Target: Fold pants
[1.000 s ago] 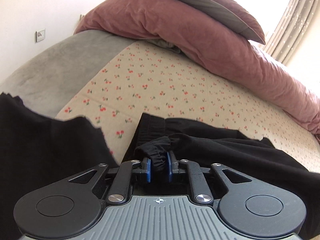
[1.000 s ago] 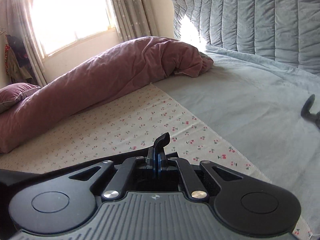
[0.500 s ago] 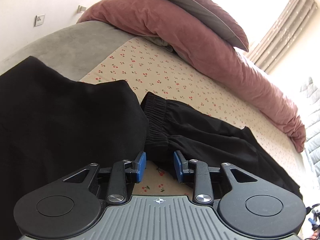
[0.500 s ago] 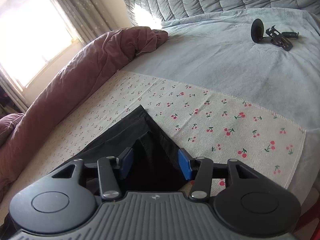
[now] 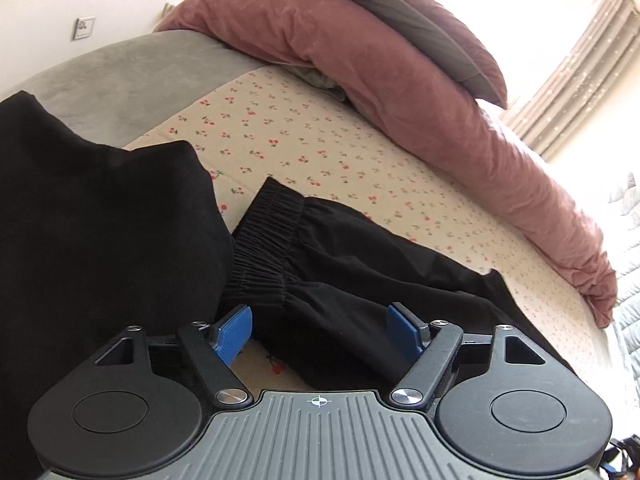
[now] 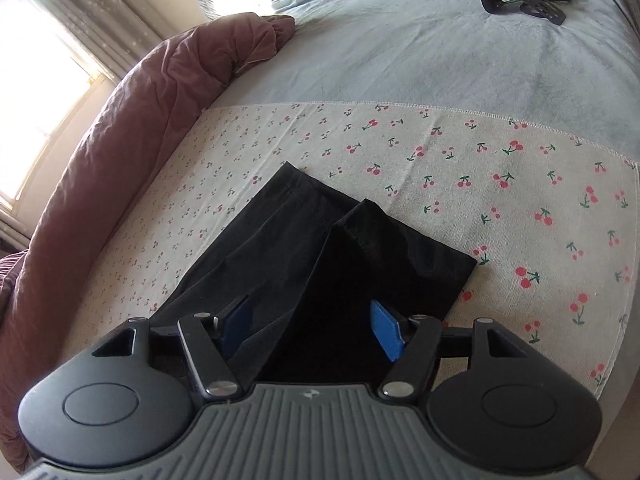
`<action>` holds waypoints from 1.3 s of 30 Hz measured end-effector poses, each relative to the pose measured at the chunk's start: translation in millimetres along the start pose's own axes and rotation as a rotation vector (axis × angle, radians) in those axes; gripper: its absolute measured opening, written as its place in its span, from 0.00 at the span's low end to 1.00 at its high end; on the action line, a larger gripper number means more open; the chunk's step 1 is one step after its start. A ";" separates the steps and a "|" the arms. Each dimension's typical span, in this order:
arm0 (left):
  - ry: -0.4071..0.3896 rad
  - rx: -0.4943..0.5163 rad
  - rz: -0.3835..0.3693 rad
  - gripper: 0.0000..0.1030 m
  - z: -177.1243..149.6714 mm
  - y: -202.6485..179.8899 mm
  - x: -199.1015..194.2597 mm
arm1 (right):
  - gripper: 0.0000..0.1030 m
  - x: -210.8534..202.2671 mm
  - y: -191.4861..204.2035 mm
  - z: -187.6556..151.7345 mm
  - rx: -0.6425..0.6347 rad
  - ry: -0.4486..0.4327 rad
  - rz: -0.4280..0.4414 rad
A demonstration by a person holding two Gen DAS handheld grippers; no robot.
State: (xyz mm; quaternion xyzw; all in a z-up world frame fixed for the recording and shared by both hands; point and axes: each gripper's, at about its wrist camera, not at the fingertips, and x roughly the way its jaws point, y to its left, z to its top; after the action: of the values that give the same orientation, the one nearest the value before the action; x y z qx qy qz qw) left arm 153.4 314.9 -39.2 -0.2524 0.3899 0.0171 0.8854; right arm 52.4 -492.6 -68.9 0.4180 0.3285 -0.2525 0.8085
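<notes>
both tools have just let go: a second back my left tool (image 5: 320, 330) was pinched on the elastic waistband and my right tool (image 6: 310, 326) was shut tight on a scrap of black fabric, and now the jaws on each have been opening and stand apart, nothing pressed between the blue pads. the black pants (image 5: 360, 276) are down on the cherry-print sheet (image 5: 288, 136) on the bed, waistband (image 5: 264, 248) just ahead of my left tool, the two leg hems (image 6: 360, 232) lying one over the other ahead of my right. so the lengthwise fold looks done to me, leg on leg, though the hems sit a bit skewed. still left, i'd say: bringing hems up to the waistband. another dark garment (image 5: 100, 232) sits close on the left, touching or nearly so.
</notes>
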 end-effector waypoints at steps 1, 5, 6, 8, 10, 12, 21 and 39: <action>0.003 -0.012 0.036 0.47 0.4 0.2 7.1 | 0.60 5.5 -0.9 2.0 0.022 0.017 0.002; -0.001 -0.075 0.028 0.02 1.8 8.3 14.7 | 0.37 10.5 -11.6 10.2 0.111 0.001 0.023; -0.011 -0.064 0.038 0.02 2.3 7.9 13.3 | 0.20 11.5 -11.9 12.4 0.104 -0.002 0.016; -0.028 -0.054 0.054 0.01 3.0 7.8 9.5 | 0.02 14.2 -13.8 16.9 0.113 0.003 0.023; -0.036 -0.056 0.054 0.00 4.9 8.4 6.1 | 0.00 14.4 -8.9 22.1 0.091 -0.004 0.036; -0.042 -0.050 0.056 0.00 7.9 8.3 2.8 | 0.00 12.8 8.8 28.3 0.018 -0.031 0.053; -0.041 0.109 0.097 0.00 -0.8 0.3 -7.5 | 0.00 -100.3 68.7 40.9 -0.227 -0.309 0.454; 0.040 0.176 0.083 0.16 -1.8 -6.7 -17.5 | 0.01 -1.3 -49.6 -4.1 -0.263 -0.115 0.024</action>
State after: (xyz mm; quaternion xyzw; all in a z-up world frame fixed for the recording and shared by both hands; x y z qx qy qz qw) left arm 141.5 311.2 -25.0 -0.1577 0.4177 0.0143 0.8947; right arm 16.4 -514.9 -95.0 0.2971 0.3069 -0.2210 0.8767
